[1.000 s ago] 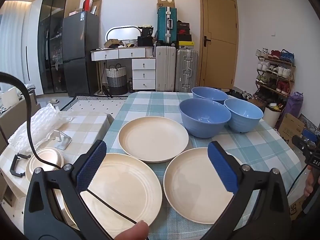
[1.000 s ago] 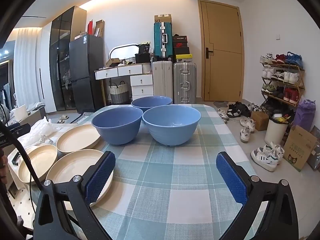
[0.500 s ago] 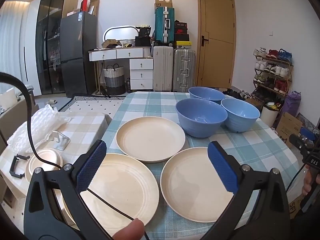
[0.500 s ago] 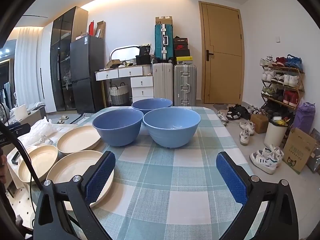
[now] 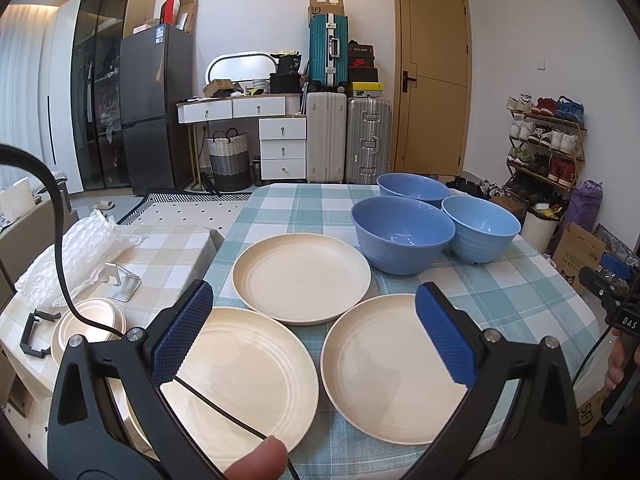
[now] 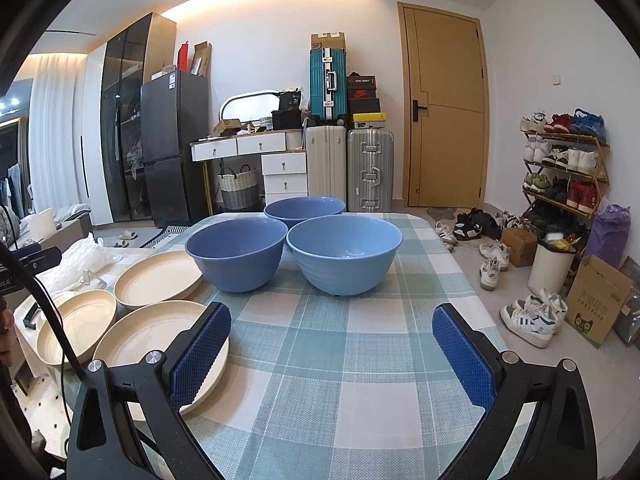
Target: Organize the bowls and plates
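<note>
On the checked tablecloth [image 5: 280, 208] sit three cream plates and three blue bowls, none stacked yet. Plates: far plate [image 5: 302, 278], near-left plate [image 5: 240, 384], near-right plate [image 5: 394, 368], laid flat in a triangle, rims nearly touching. Bowls just beyond them, mouths up, clustered close: front-left bowl [image 6: 236, 254], front-right bowl [image 6: 344, 254], rear bowl [image 6: 304, 208].

Handling, as a guess: plates look stiff, light, prob. plastic or wheat-fibre, smooth so a bit slippery; take by the raised rim w/ one finger under, one over. Bowls rigid, ribbed outside, deeper; pinch the wall at the lip. All round, so no long axis; every opening faces up, good for nesting.

Left gripper [image 5: 316, 344] hovers over the near plates, jaws wide apart, holding nothing. Right gripper [image 6: 332, 356] above bare cloth short of the bowls, jaws likewise spread, empty.
</note>
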A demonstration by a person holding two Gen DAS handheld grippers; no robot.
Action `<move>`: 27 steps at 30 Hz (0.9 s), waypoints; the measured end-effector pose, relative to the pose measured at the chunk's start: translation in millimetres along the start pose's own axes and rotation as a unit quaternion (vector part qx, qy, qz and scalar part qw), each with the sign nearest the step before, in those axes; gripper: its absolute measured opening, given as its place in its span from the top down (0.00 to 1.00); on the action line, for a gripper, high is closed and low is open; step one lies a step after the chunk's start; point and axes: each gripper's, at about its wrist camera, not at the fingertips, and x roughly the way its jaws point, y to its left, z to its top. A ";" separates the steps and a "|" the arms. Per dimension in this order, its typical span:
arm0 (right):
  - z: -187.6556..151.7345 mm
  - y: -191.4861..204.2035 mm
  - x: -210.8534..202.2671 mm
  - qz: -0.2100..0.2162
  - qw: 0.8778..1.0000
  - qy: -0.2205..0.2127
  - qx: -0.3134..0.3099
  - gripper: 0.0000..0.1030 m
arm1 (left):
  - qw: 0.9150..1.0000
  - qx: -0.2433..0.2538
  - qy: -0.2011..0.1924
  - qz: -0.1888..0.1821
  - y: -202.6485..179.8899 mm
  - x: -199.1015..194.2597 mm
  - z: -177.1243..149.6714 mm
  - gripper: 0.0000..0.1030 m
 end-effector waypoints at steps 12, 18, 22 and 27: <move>0.0 -0.4 -1.1 0.001 1.000 -0.001 -0.004 0.00 | 1.000 0.000 0.000 0.001 -0.6 0.3 -0.5 0.02; -0.9 -0.2 1.0 0.002 1.000 0.000 -0.007 0.00 | 1.000 0.001 0.001 0.000 -0.1 -0.1 -0.4 0.02; -0.9 -0.2 0.8 0.002 1.000 0.000 -0.007 0.00 | 1.000 0.002 0.002 0.000 0.4 0.1 -1.0 0.02; -1.1 1.0 1.9 0.004 1.000 0.002 -0.011 0.00 | 1.000 0.002 0.002 0.000 -0.3 0.3 -1.1 0.02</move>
